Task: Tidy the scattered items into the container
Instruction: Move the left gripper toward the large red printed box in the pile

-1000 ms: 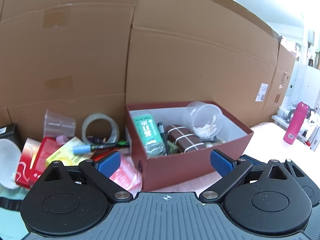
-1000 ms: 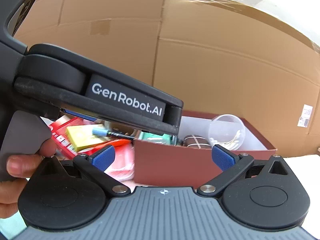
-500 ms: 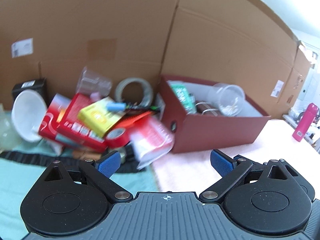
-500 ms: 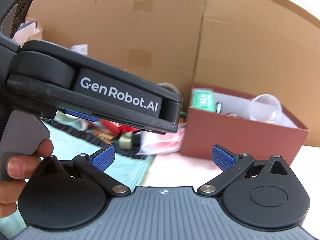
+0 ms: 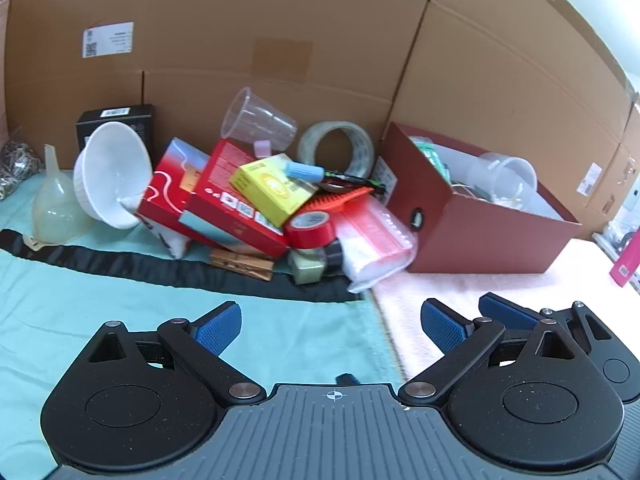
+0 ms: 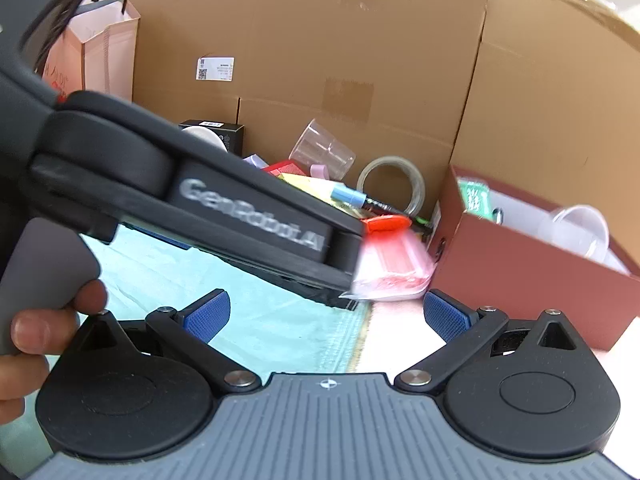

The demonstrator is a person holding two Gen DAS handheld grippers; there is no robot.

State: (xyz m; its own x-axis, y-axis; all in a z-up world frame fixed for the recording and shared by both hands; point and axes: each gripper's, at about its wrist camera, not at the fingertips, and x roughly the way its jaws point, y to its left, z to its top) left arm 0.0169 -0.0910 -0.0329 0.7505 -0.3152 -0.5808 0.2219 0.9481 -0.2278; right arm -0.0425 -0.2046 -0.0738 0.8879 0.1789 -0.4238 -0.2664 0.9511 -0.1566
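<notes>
While both tongs, left (image 5: 331, 322) & right (image 6: 327, 312), gape empty, next pick is pending: pile (image 5: 256, 196) beside red box (image 5: 472, 240) needs approach.

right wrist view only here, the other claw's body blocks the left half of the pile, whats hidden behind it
Observer: A red tape roll sits at the front of the pile, touching the bagged pink pack.
Operator: anything lying in front of the boxes
Observer: A wooden clothespin lies flat on the black strip, below the red boxes.
Operator: is the left claw holding anything
Observer: No. The left claw is open and empty, short of the pile over the green cloth.
</notes>
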